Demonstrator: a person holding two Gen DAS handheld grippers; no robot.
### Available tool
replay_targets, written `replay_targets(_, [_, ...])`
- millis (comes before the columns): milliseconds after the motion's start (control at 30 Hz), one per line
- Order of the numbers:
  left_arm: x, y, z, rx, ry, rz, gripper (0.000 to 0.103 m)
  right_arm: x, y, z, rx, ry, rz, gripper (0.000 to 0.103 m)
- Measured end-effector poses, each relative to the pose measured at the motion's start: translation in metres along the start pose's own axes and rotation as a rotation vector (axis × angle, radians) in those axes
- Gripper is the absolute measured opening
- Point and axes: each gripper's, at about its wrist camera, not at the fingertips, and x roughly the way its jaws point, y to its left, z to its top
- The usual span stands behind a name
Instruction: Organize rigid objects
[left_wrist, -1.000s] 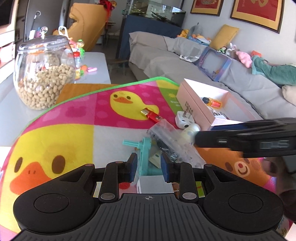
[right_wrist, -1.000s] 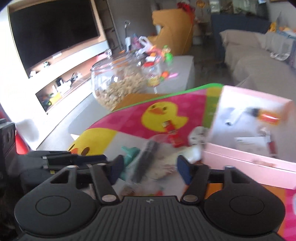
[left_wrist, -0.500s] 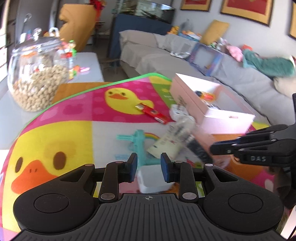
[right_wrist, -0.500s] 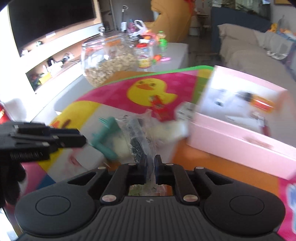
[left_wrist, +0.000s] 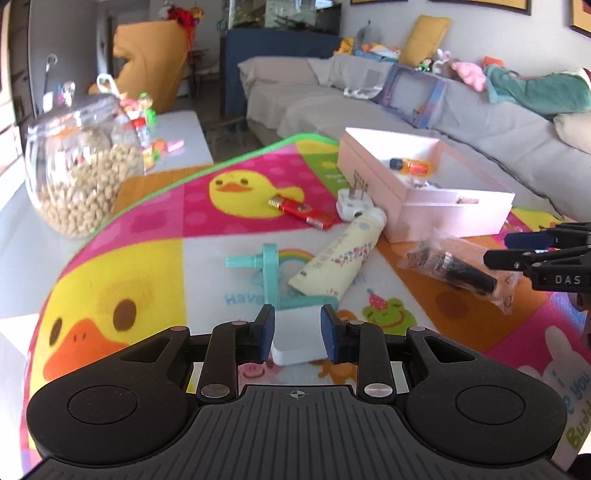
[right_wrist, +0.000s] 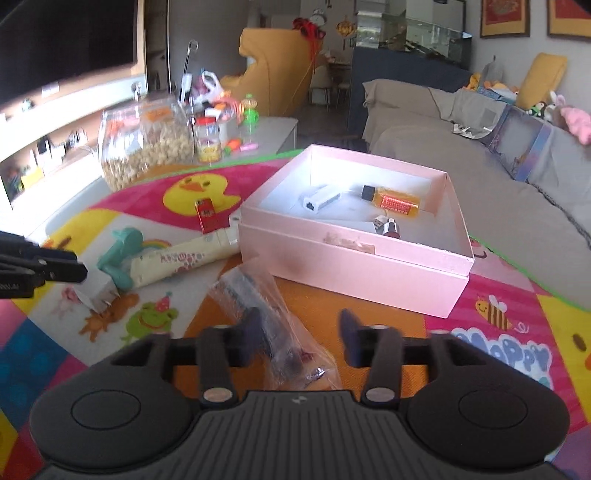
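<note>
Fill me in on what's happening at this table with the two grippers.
A person is sorting small items from a colourful play mat into a pink box. The left gripper has a small white box between its fingers. The right gripper is opening over a clear plastic bag with a dark item inside, lying on the mat before the pink box. A cream tube, a red lighter, a white plug and a teal plastic piece are outside the box.

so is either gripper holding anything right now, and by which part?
Left gripper holds the small white box by its sides. Right gripper's jaws are opening, releasing the plastic bag.
</note>
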Motion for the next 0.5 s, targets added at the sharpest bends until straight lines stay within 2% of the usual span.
replay_targets(100, [0.006, 0.006, 0.000, -0.026, 0.023, 0.002, 0.031, -0.001, -0.001, -0.002, 0.009, -0.015, 0.014, 0.052])
replay_targets(233, [0.012, 0.032, 0.002, -0.199, 0.028, -0.033, 0.030, -0.009, -0.005, -0.008, 0.023, -0.051, 0.027, 0.052])
replay_targets(300, [0.016, 0.038, -0.001, -0.241, 0.056, -0.072, 0.030, -0.012, -0.007, -0.010, 0.031, -0.059, 0.040, 0.053])
replay_targets(367, [0.012, 0.030, -0.003, -0.211, 0.072, -0.104, 0.032, -0.014, -0.009, -0.013, 0.028, -0.050, 0.056, 0.054])
replay_targets(500, [0.006, -0.006, -0.009, -0.062, 0.090, -0.154, 0.033, -0.008, -0.007, -0.018, 0.000, -0.020, 0.031, 0.054])
